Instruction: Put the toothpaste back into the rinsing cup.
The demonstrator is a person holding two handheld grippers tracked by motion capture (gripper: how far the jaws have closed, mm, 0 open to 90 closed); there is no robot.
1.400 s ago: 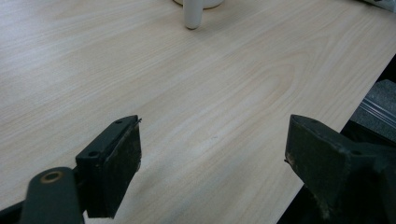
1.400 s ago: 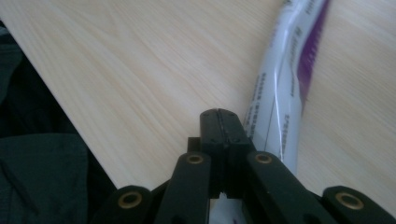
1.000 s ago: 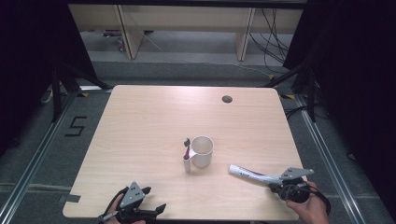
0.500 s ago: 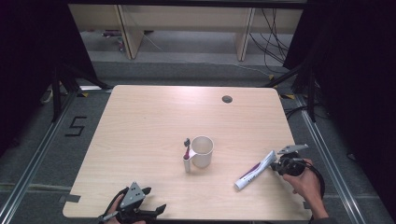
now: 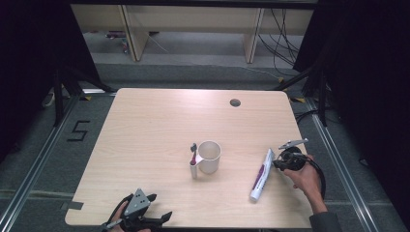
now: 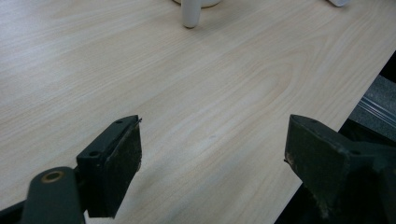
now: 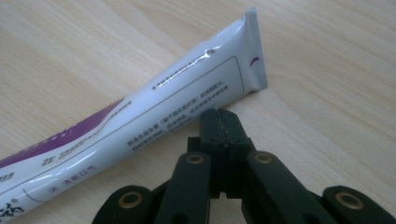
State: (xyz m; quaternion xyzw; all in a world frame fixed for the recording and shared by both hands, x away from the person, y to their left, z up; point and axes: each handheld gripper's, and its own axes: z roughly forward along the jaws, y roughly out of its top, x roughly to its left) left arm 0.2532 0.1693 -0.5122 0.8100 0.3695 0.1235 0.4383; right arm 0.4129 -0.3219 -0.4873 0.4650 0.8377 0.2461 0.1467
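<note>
A white and purple toothpaste tube (image 5: pixel 261 175) lies flat on the table at the right, its cap end toward the near edge. My right gripper (image 5: pixel 277 163) is shut with nothing between its jaws. In the right gripper view its closed tips (image 7: pixel 219 117) sit against the side of the tube (image 7: pixel 140 126), near the crimped end. A white cup (image 5: pixel 210 155) stands mid-table, with a toothbrush (image 5: pixel 194 155) upright at its left side. My left gripper (image 5: pixel 160 207) rests at the near left edge, and in the left gripper view it (image 6: pixel 212 140) is open and empty over bare wood.
The wooden table (image 5: pixel 154 125) has a round cable hole (image 5: pixel 235 102) at the far right. Its right edge runs close beside the right hand. Dark floor, rails and shelving surround it. The cup's base (image 6: pixel 190 14) shows at the top of the left gripper view.
My right gripper has moved away from the near edge. The tube's crimped end swung with it, from lying crosswise to lying nearly lengthwise. The left gripper has stayed put.
</note>
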